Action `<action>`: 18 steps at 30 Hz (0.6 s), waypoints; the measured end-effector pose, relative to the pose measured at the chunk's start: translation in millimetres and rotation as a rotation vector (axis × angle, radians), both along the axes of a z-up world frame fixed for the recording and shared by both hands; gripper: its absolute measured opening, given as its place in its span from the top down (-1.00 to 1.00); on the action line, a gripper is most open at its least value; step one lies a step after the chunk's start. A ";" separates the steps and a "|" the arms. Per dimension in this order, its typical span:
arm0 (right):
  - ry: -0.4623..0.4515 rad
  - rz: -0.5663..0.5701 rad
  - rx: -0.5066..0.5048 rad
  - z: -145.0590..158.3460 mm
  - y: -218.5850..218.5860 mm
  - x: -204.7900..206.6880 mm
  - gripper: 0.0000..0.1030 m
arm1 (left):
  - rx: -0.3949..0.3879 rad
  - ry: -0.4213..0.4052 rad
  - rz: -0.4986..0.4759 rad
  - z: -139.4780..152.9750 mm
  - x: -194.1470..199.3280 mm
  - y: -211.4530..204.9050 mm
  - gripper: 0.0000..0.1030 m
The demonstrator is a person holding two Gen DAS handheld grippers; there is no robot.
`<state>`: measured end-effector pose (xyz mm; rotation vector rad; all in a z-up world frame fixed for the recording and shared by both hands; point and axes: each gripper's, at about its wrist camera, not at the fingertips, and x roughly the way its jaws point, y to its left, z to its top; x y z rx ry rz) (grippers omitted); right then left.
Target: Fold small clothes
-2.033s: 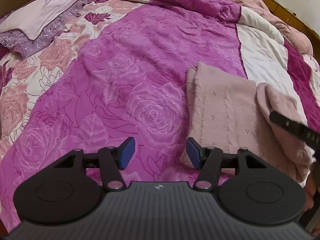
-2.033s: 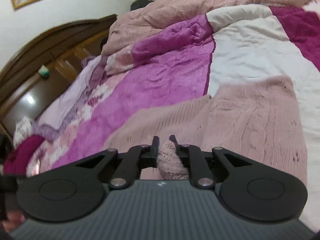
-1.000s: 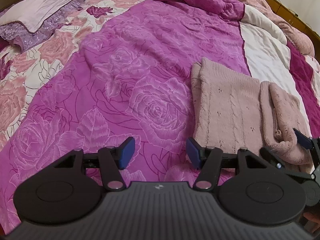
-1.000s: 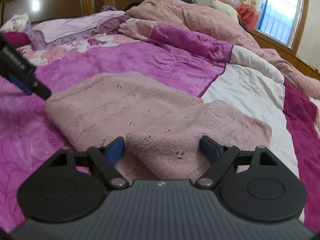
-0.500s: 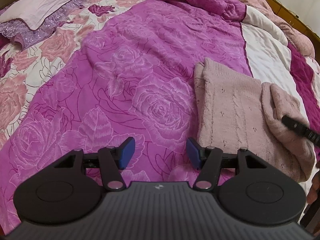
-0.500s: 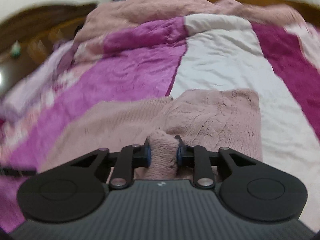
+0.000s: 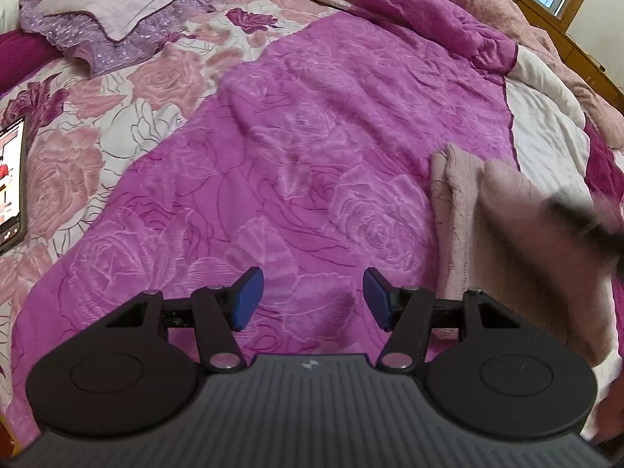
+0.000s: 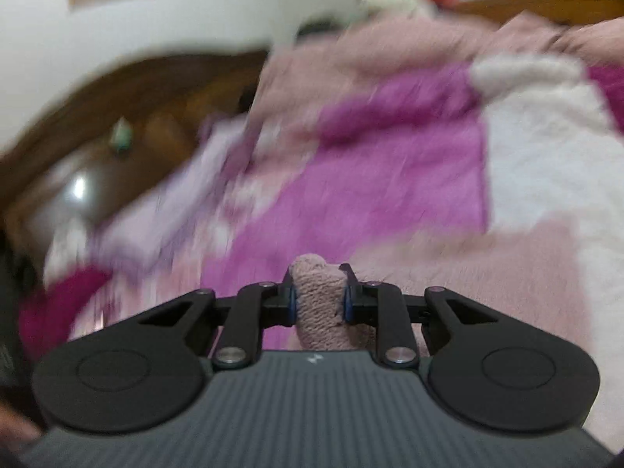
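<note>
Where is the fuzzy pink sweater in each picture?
Left wrist view: the pink sweater lies at the right side on the bed, its near part blurred and lifted by the right gripper.
Right wrist view: a bunch of the pink sweater is pinched at bottom centre, the rest spreading to the right.
Shared landmark: the magenta bedspread.

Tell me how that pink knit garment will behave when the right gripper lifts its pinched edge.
The pink knit garment is probably floppy: it bunches into a soft wad in the right gripper. It likely grips well, since its surface looks fuzzy. The rest lies limp on the blanket, so it should drape and trail.
</note>
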<state>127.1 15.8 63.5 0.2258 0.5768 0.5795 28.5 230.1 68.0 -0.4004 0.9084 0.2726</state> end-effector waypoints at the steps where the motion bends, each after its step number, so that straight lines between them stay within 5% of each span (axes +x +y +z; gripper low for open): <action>1: 0.037 0.021 -0.032 -15.8 9.1 0.0 0.53 | 0.001 -0.003 -0.004 -0.3 -1.7 0.7 -0.25; 4: 0.041 0.064 -0.070 -43.7 16.1 -6.6 0.53 | 0.014 -0.012 -0.026 1.1 -5.0 -0.5 -0.25; 9: 0.029 0.123 -0.085 -34.2 11.7 -9.2 0.45 | 0.023 -0.015 -0.040 2.3 -0.7 -3.1 -0.25; 14: 0.078 0.156 -0.042 -23.5 -11.1 -20.5 0.13 | 0.028 -0.047 -0.070 13.3 3.9 -9.7 -0.25; 18: 0.095 0.139 0.021 -18.6 -35.0 -33.0 0.12 | 0.017 -0.059 -0.109 24.1 14.5 -17.9 -0.25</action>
